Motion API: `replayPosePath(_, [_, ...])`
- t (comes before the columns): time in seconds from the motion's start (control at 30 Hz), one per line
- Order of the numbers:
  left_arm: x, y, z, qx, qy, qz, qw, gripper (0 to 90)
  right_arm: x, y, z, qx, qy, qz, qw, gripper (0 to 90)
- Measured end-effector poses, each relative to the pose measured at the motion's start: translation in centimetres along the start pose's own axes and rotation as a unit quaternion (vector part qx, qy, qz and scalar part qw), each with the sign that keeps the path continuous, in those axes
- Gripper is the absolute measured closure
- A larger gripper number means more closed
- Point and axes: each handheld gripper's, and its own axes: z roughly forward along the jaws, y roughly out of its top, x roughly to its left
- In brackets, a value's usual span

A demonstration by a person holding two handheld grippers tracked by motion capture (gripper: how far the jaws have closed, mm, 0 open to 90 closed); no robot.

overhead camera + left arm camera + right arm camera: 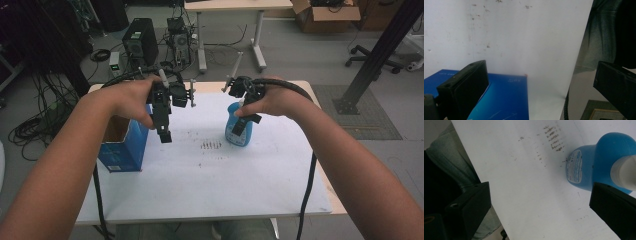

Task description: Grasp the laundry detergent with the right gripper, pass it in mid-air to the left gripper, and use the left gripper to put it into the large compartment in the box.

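Left gripper (pixel 165 134): jaws spread wide, nothing between them; it hangs over the white table (pixel 524 37) with the blue box (pixel 501 100) just below and beside its left jaw, not touching. Right gripper (pixel 239 131): jaws spread wide, nothing pinched; the blue bottle (pixel 594 162) stands upright just beyond its right jaw, its white cap (pixel 624 172) partly behind that jaw; contact cannot be told

High view looks down over the table (pixel 200 190); both gripper views look close onto it.
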Motion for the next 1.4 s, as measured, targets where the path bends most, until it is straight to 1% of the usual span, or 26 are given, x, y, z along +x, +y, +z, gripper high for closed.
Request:
replayPosePath(0.07, [0.0, 0.0, -0.1, -0.003, 0.0, 0.001, 1.0, 0.2, 0.0, 0.0, 0.0, 0.0, 0.0, -0.001, 1.0, 3.9])
replayPosePath(0.13, [0.0, 0.1, -0.2, 0.0, 0.0, 0.005, 1.0, 0.2, 0.1, 0.0, 0.1, 0.001, 0.003, -0.006, 1.0, 3.9])
replayPosePath(0.17, [0.0, 0.1, -0.3, -0.001, 0.0, 0.004, 1.0, 0.2, 0.1, 0.1, 0.1, 0.0, 0.003, -0.011, 0.9999, 3.9])
replayPosePath(0.23, [0.0, 0.1, -0.3, -0.004, 0.0, 0.005, 1.0, 0.2, 0.1, 0.1, 0.2, 0.003, 0.003, -0.013, 0.9999, 3.9])
replayPosePath(0.33, [0.1, 0.0, -0.3, -0.004, 0.002, 0.004, 1.0, 0.2, 0.0, 0.1, 0.4, 0.003, 0.004, -0.013, 0.9999, 3.9])
replayPosePath(0.47, [0.2, -0.1, -0.2, -0.003, -0.001, 0.004, 1.0, 0.2, -0.1, -0.1, 0.5, 0.002, 0.002, -0.013, 0.9999, 3.9])
replayPosePath(0.5, [0.1, 0.0, -0.2, -0.006, 0.0, 0.004, 1.0, 0.2, -0.1, -0.3, 0.5, 0.002, 0.002, -0.012, 0.9999, 4.0])
replayPosePath(0.6, [0.0, 0.1, -0.2, -0.005, -0.001, 0.005, 1.0, 0.2, 0.0, -0.6, 0.4, -0.001, 0.001, -0.009, 1.0, 3.9])
replayPosePath(0.67, [-0.1, 0.1, -0.3, -0.004, 0.0, 0.006, 1.0, 0.2, 0.0, -0.9, 0.3, -0.002, 0.001, -0.007, 1.0, 4.0])
replayPosePath(0.7, [-0.1, 0.0, -0.2, -0.004, 0.002, 0.005, 1.0, 0.2, -0.1, -1.4, 0.3, -0.006, 0.0, -0.002, 1.0, 3.9])
replayPosePath(0.73, [-0.1, 0.0, -0.2, -0.004, 0.002, 0.005, 1.0, 0.2, -0.1, -1.4, 0.3, -0.006, 0.0, -0.002, 1.0, 3.9])
replayPosePath(0.8, [-0.2, 0.0, -0.2, -0.003, 0.003, 0.005, 1.0, 0.2, -0.2, -2.2, 0.3, -0.01, 0.0, 0.004, 0.9999, 3.9])
replayPosePath(0.87, [-0.4, 0.1, -0.2, -0.004, 0.003, 0.01, 0.9999, 0.2, -0.4, -2.7, 0.4, -0.011, -0.001, 0.008, 0.9999, 3.9])
replayPosePath(0.93, [-0.5, 0.2, -0.2, -0.003, 0.002, 0.01, 0.9999, 0.2, -0.5, -3.0, 0.5, -0.013, 0.0, 0.009, 0.9999, 3.9])
replayPosePath(0.97, [-0.6, 0.3, -0.2, -0.003, 0.002, 0.011, 0.9999, 0.2, -0.6, -3.3, 0.5, -0.014, -0.001, 0.013, 0.9998, 3.9])
replayPosePath(1.0, [-0.7, 0.4, -0.1, -0.003, 0.002, 0.013, 0.9999, 0.2, -0.9, -3.9, 0.8, -0.017, -0.002, 0.019, 0.9997, 4.0])
replayPosePath(1.03, [-0.7, 0.4, -0.1, -0.003, 0.002, 0.013, 0.9999, 0.2, -0.9, -3.9, 0.8, -0.017, -0.002, 0.019, 0.9997, 4.0])
replayPosePath(1.07, [-0.8, 0.5, -0.1, -0.002, 0.002, 0.014, 0.9999, 0.2, -1.1, -4.4, 1.0, -0.019, -0.003, 0.025, 0.9995, 4.1])
replayPosePath(1.13, [-0.9, 0.5, 0.0, -0.002, 0.004, 0.014, 0.9999, 0.2, -1.2, -4.7, 1.1, -0.021, -0.004, 0.026, 0.9994, 4.1])
replayPosePath(1.2, [-1.0, 0.7, 0.2, -0.002, 0.003, 0.017, 0.9999, 0.2, -1.4, -5.3, 1.4, -0.027, -0.006, 0.034, 0.999, 4.4])
replayPosePath(1.4, [-1.6, 0.9, 0.6, 0.001, 0.003, 0.024, 0.9997, 0.2, -2.2, -6.6, 2.1, -0.043, -0.008, 0.042, 0.9981, 4.3])
